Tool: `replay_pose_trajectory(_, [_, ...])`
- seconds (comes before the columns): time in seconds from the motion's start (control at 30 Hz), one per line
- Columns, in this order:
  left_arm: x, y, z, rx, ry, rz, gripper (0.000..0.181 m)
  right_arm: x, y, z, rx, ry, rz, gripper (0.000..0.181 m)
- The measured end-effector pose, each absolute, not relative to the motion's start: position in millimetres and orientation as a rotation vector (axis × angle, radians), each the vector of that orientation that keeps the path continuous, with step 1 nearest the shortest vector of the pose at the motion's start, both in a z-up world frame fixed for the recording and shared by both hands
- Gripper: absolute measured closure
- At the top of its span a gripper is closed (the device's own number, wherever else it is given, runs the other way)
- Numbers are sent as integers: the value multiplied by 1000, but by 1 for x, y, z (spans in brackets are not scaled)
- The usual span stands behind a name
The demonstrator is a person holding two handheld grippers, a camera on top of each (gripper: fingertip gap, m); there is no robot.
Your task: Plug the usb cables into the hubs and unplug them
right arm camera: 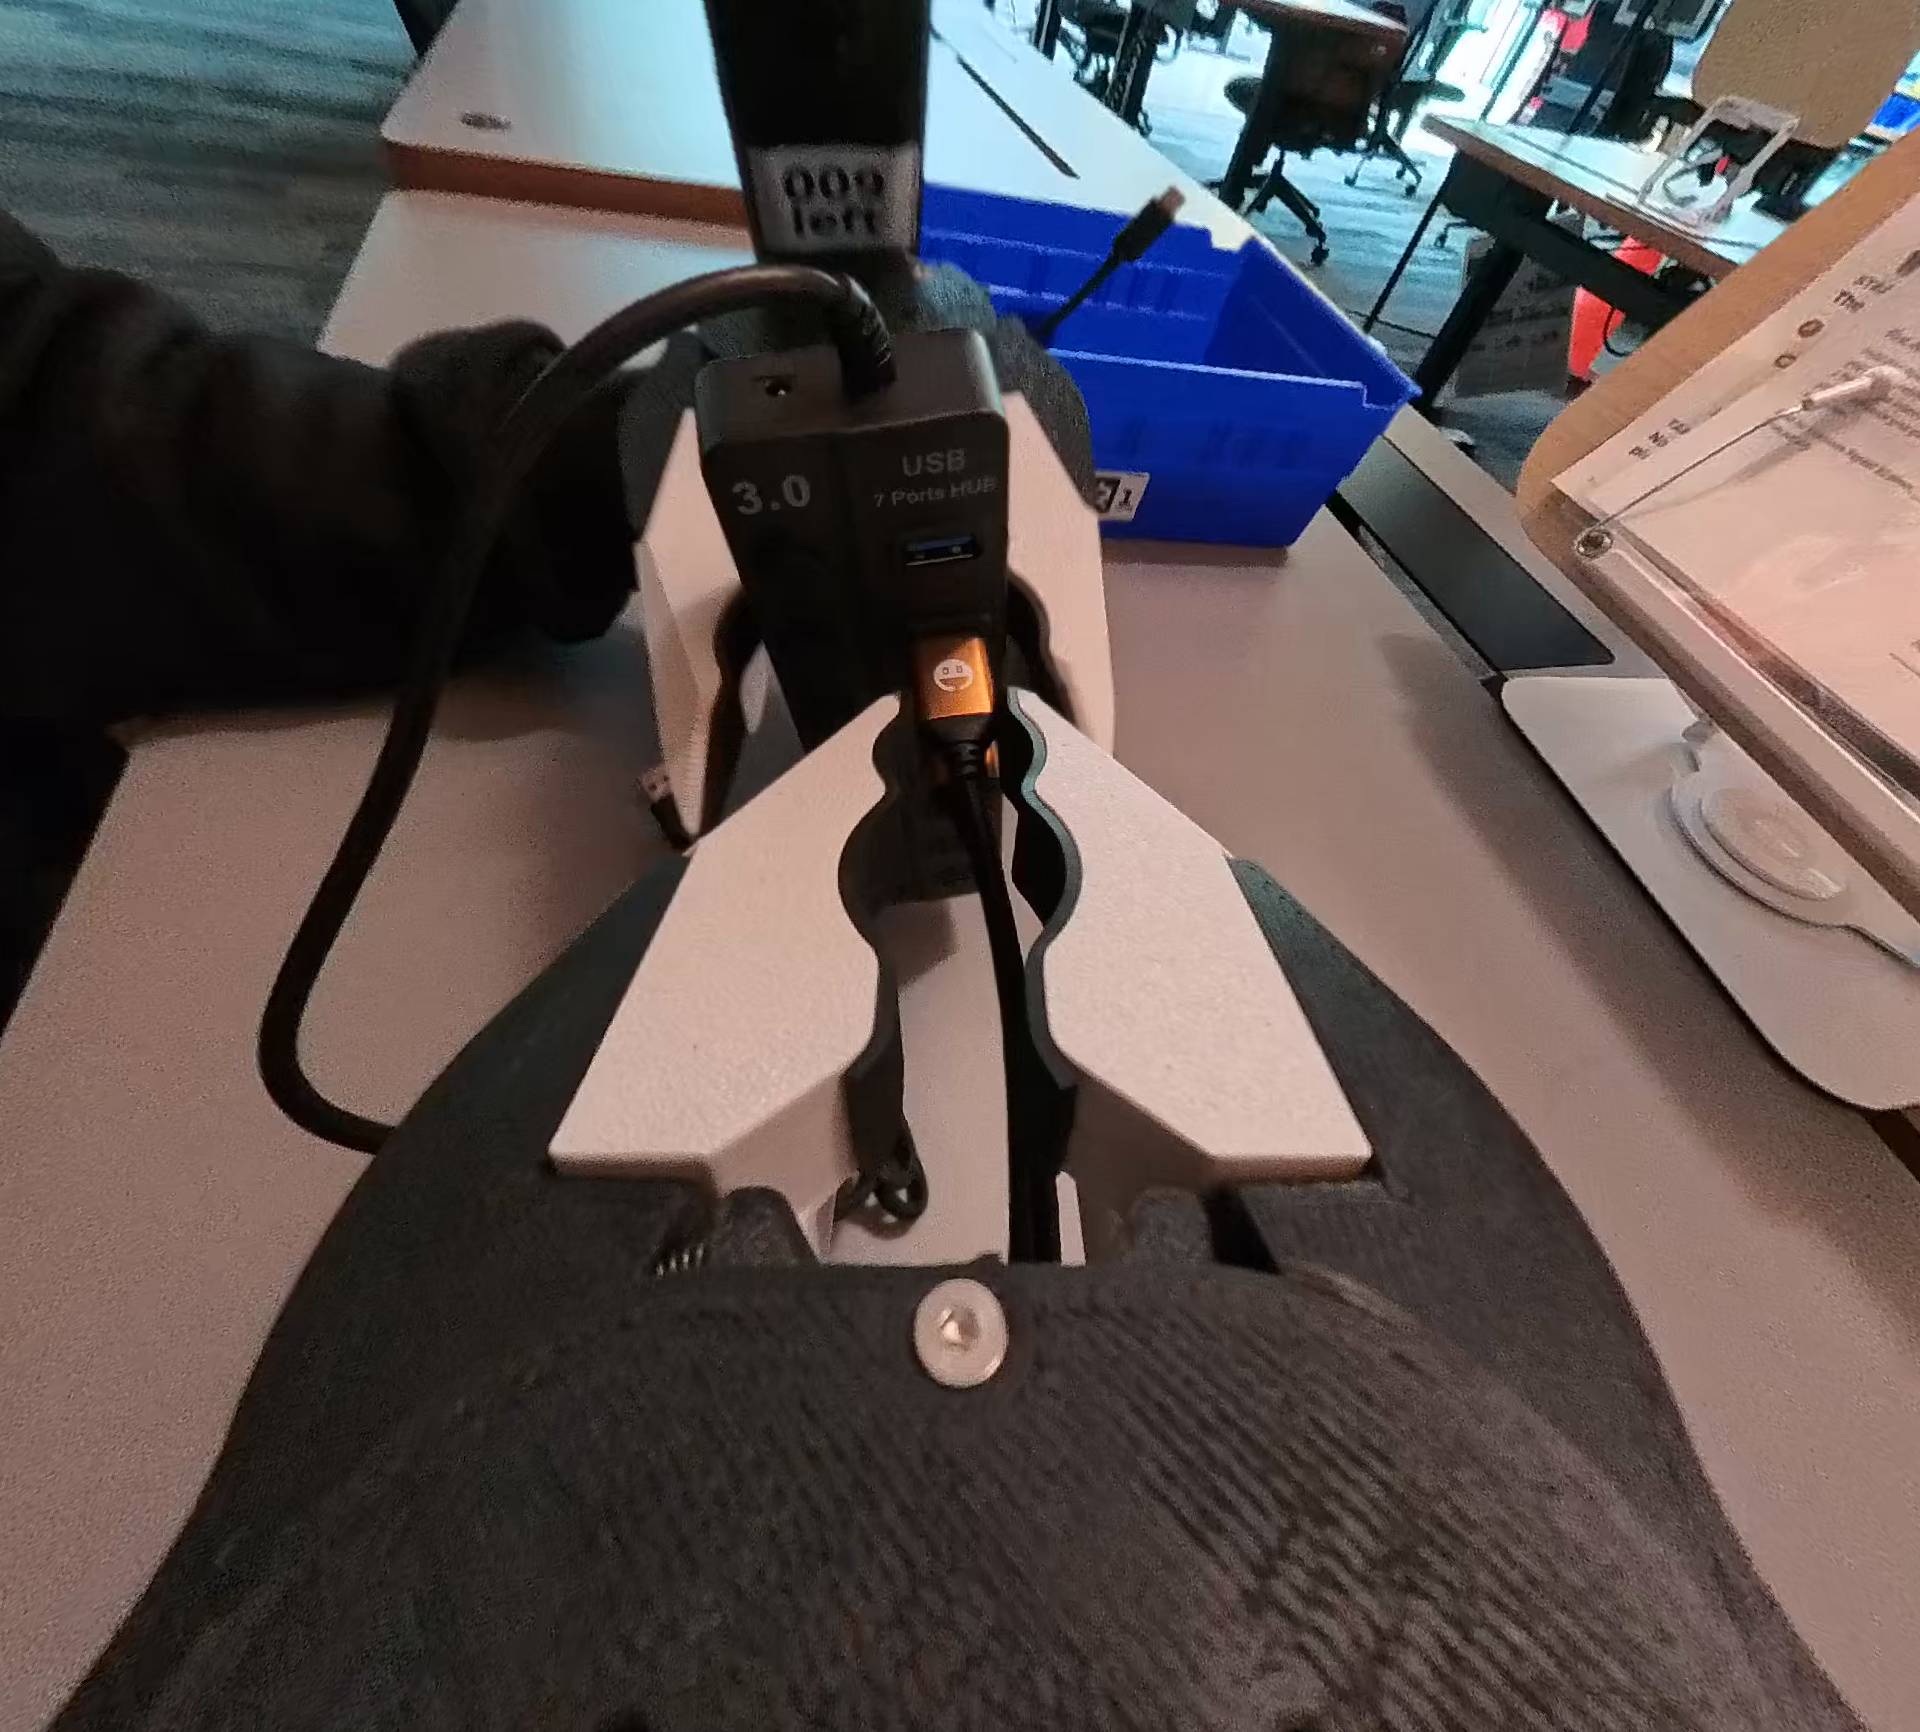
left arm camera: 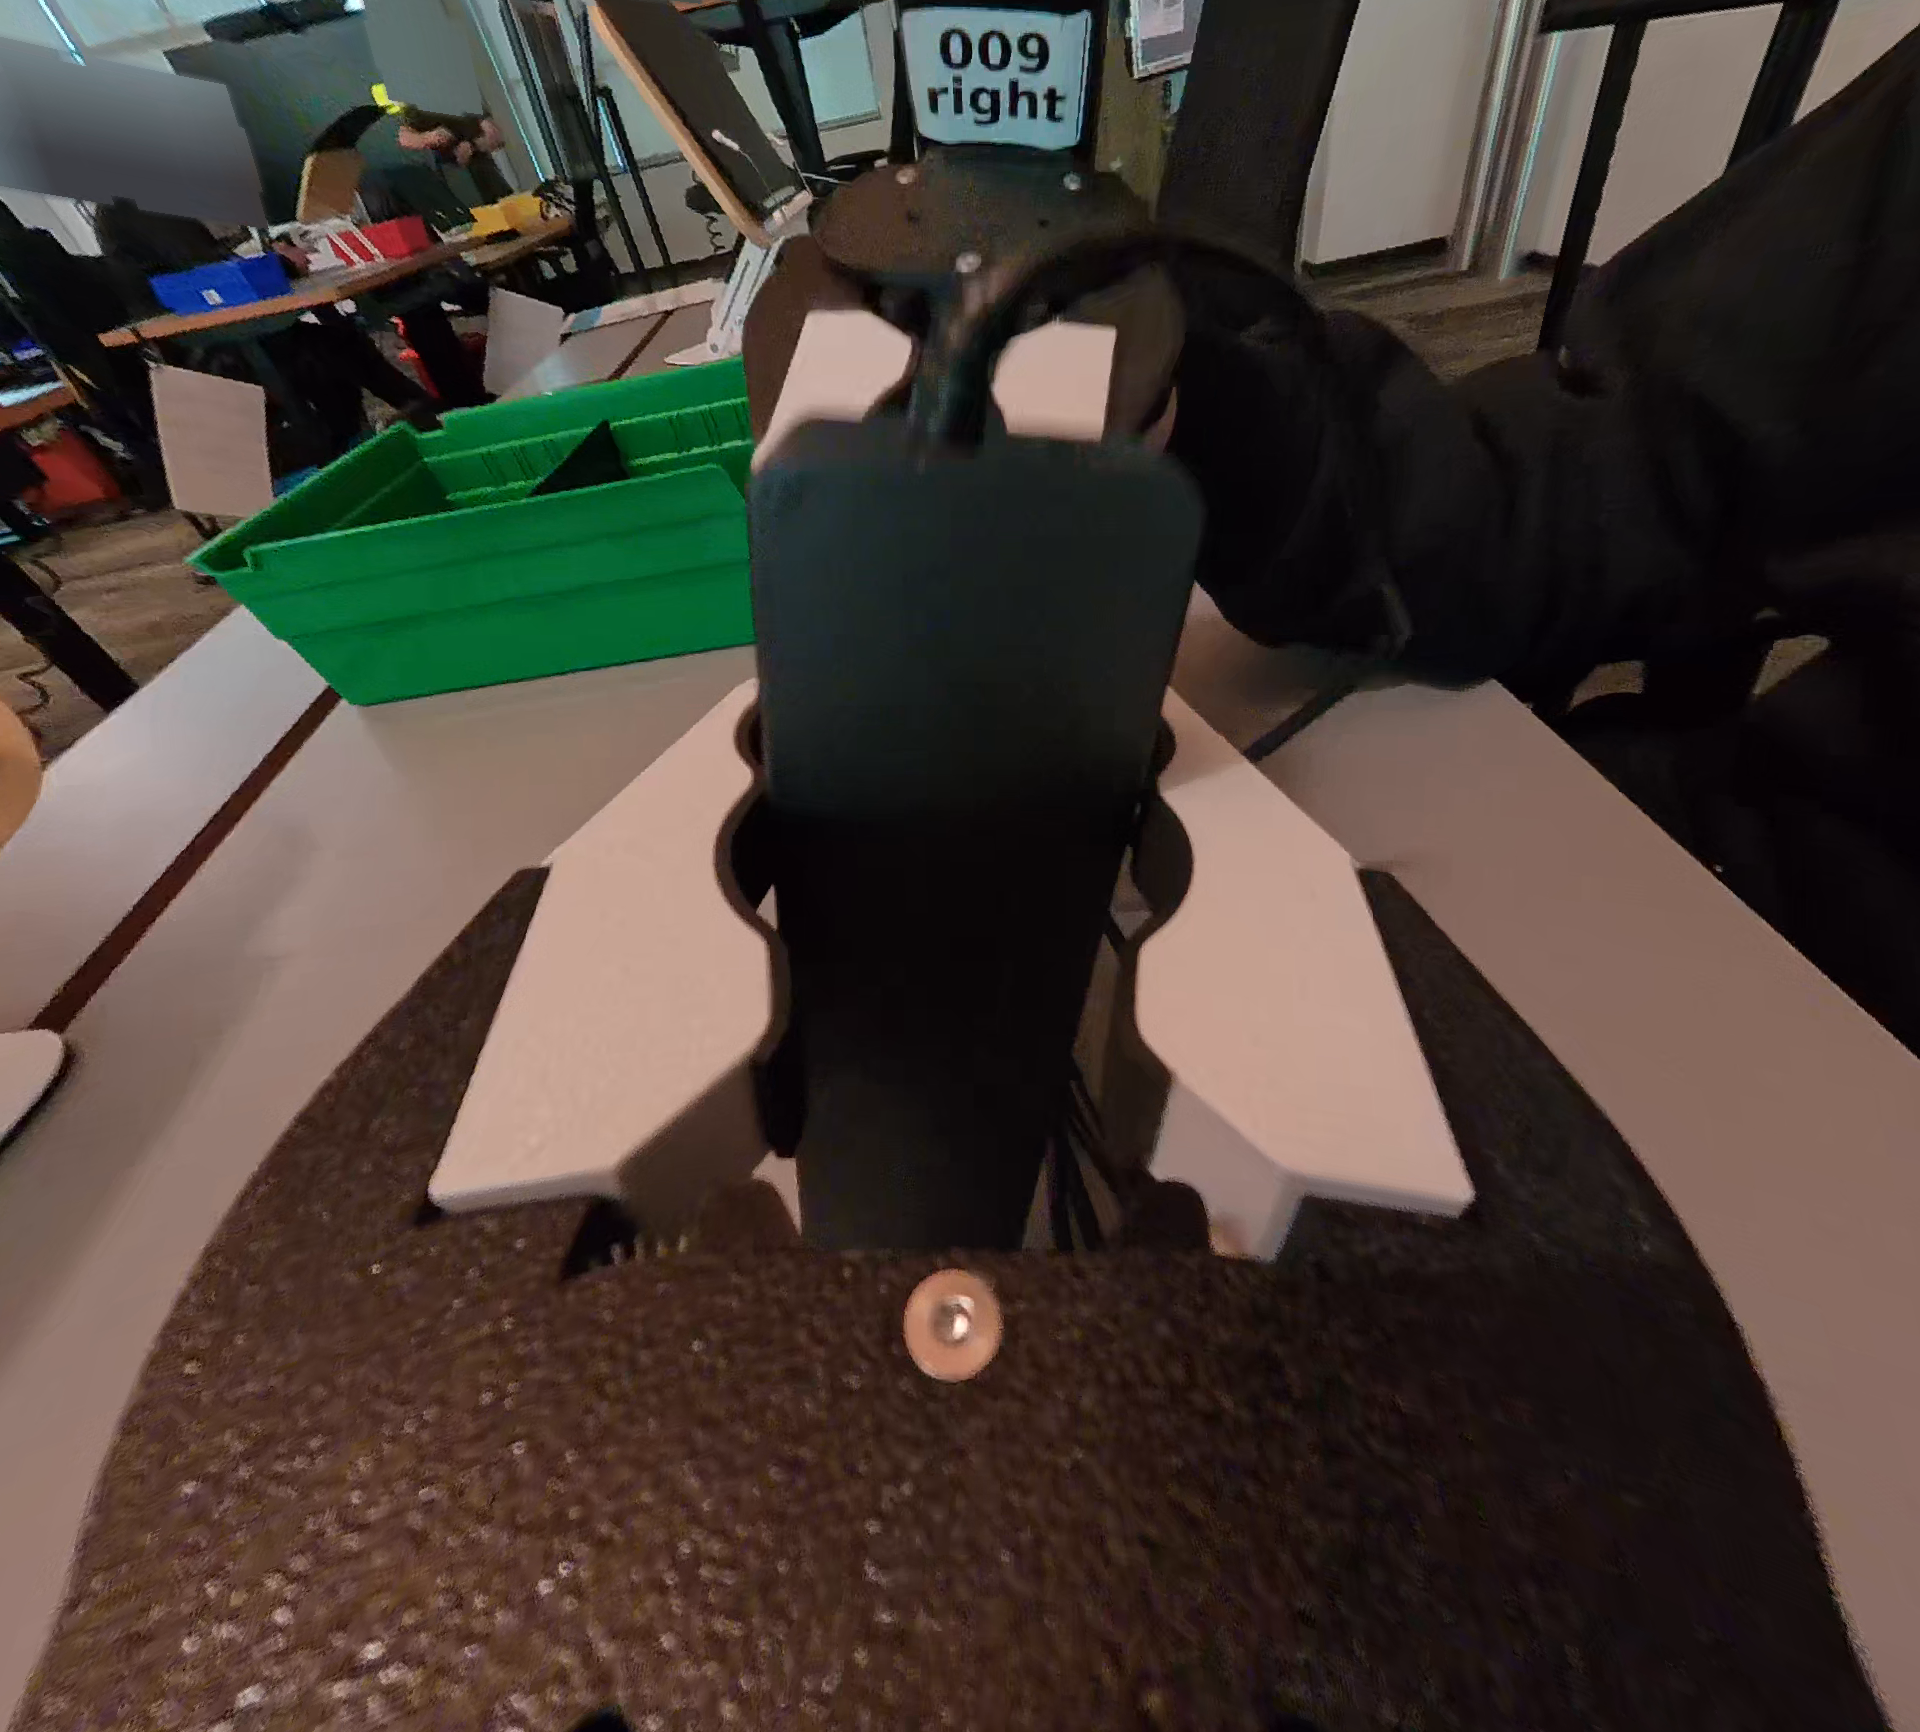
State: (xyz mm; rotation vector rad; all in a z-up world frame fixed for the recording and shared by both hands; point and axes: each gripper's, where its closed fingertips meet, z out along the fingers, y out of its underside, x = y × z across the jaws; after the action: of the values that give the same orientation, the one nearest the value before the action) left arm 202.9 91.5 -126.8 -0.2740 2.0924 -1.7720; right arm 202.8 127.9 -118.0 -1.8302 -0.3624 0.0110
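In the left wrist view, my left gripper [left arm camera: 961, 747] is shut on a black USB hub [left arm camera: 971, 622], held upright above the table with its plain back toward the camera. The right gripper's white fingers [left arm camera: 1060, 373] show just behind the hub's top. In the right wrist view, the hub's port face [right arm camera: 852, 487] faces me, with the left gripper's fingers [right arm camera: 675, 602] on either side of it. My right gripper [right arm camera: 951, 726] is shut on an orange USB plug [right arm camera: 951, 680] that sits in a port of the hub. The plug's black cable [right arm camera: 1003, 955] runs back between my fingers.
The hub's own thick black cable [right arm camera: 416, 695] loops down onto the grey table [right arm camera: 1299, 747]. A green bin [left arm camera: 478, 560] stands left, a blue bin [right arm camera: 1195, 394] behind the hub. A document stand [right arm camera: 1714, 591] sits at the right. Black-gloved hands [left arm camera: 1455, 487] hold the grippers.
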Motion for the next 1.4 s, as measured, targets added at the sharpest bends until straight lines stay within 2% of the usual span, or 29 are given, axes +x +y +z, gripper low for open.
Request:
replay_pose_trajectory(0.1, [211, 91, -138, -294, 2127, -1650, 121, 203, 132, -128, -1878, -373, -31, 168])
replay_pose_trajectory(0.37, [215, 86, -124, -353, 2030, -1784, 120, 205, 131, -118, -1832, -332, -2, 168])
replay_pose_trajectory(0.57, [214, 92, -119, -305, 2048, -1656, 120, 203, 128, -111, -1828, -331, 10, 168])
replay_pose_trajectory(0.77, [207, 152, -74, -393, 1828, -1676, 120, 261, 73, -64, -1699, -136, -156, 167])
replay_pose_trajectory(1.07, [219, 170, -67, -513, 1706, -1739, 120, 338, -49, 26, -1461, 163, -678, 167])
replay_pose_trajectory(1.3, [218, 187, -49, -569, 1577, -1774, 120, 438, -109, 58, -1476, 314, -943, 168])
replay_pose_trajectory(1.4, [217, 187, -49, -570, 1573, -1803, 120, 465, -103, 54, -1480, 306, -893, 168])
